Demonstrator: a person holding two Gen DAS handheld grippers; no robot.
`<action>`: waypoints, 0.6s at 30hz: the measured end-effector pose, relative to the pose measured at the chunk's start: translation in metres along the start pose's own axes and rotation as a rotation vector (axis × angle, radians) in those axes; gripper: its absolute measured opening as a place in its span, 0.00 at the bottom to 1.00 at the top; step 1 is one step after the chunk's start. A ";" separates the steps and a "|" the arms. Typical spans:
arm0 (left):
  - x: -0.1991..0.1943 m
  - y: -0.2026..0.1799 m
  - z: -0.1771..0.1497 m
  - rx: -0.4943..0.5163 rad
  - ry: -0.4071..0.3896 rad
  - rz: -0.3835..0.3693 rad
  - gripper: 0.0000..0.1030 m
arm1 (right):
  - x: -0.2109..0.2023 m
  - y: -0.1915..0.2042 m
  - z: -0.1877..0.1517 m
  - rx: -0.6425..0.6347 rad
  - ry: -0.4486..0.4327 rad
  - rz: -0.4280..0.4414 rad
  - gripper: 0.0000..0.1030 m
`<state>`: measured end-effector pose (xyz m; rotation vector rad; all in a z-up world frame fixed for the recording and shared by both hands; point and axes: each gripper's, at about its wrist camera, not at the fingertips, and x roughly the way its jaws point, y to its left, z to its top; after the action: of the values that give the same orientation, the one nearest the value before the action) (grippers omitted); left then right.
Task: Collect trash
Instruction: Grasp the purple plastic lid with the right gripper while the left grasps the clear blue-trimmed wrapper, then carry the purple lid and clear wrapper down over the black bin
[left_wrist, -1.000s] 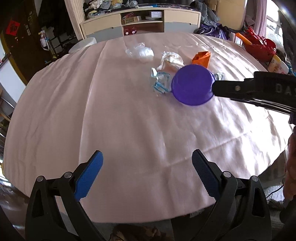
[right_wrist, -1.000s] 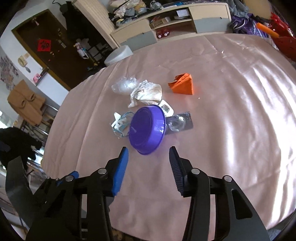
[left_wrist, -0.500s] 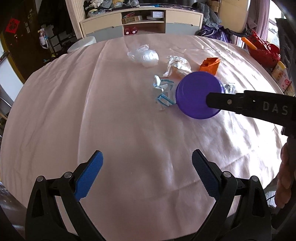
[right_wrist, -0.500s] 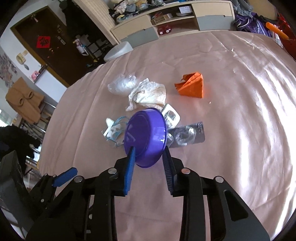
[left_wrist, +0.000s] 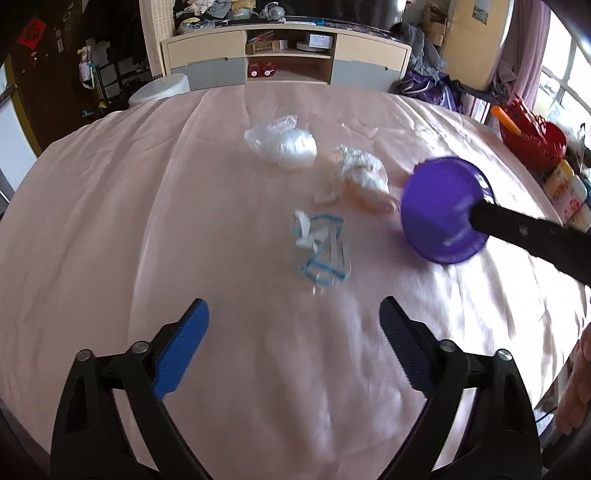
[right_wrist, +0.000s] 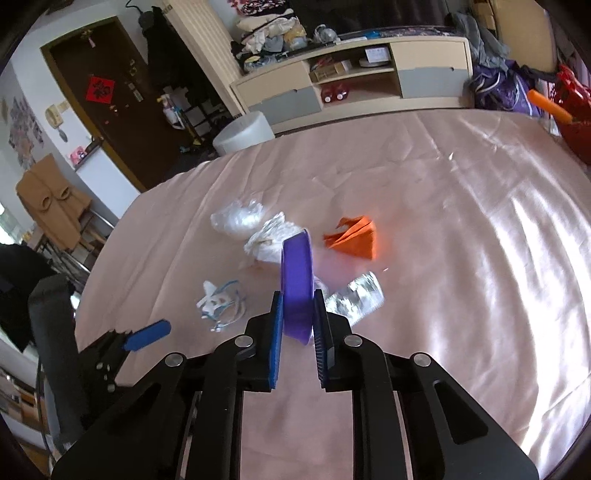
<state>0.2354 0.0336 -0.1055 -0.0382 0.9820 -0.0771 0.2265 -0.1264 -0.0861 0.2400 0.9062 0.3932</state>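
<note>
My right gripper (right_wrist: 298, 314) is shut on the rim of a purple plastic bowl (right_wrist: 296, 280), holding it on edge above the pink tablecloth; the bowl also shows in the left wrist view (left_wrist: 445, 210). My left gripper (left_wrist: 293, 325) is open and empty, just short of a blue-and-white face mask (left_wrist: 321, 245) (right_wrist: 221, 301). Around the bowl lie a crumpled white tissue (left_wrist: 364, 181) (right_wrist: 269, 242), a clear plastic bag (left_wrist: 284, 144) (right_wrist: 236, 219), an orange folded paper (right_wrist: 354, 238) and a silver blister pack (right_wrist: 354, 297).
The round table (left_wrist: 110, 221) carries a pink cloth. A red basket (left_wrist: 532, 136) and a bottle (left_wrist: 567, 194) stand at its right edge. A white bin (right_wrist: 243, 133) and a low cabinet (right_wrist: 351, 85) stand beyond the far edge.
My right gripper closed on the purple bowl and lifted it, tipping it on edge. My left gripper moved forward toward the face mask, staying open.
</note>
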 end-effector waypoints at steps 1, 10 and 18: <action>0.002 0.000 0.002 -0.011 -0.004 -0.007 0.82 | 0.000 -0.002 0.001 -0.005 -0.001 0.000 0.16; 0.019 -0.017 0.018 0.019 -0.028 -0.004 0.63 | 0.000 -0.006 0.001 -0.033 -0.002 0.010 0.16; 0.012 -0.022 0.014 0.077 -0.016 0.021 0.11 | -0.005 -0.001 -0.006 -0.039 0.009 0.022 0.16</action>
<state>0.2527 0.0106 -0.1059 0.0416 0.9623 -0.0952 0.2189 -0.1294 -0.0867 0.2121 0.9047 0.4321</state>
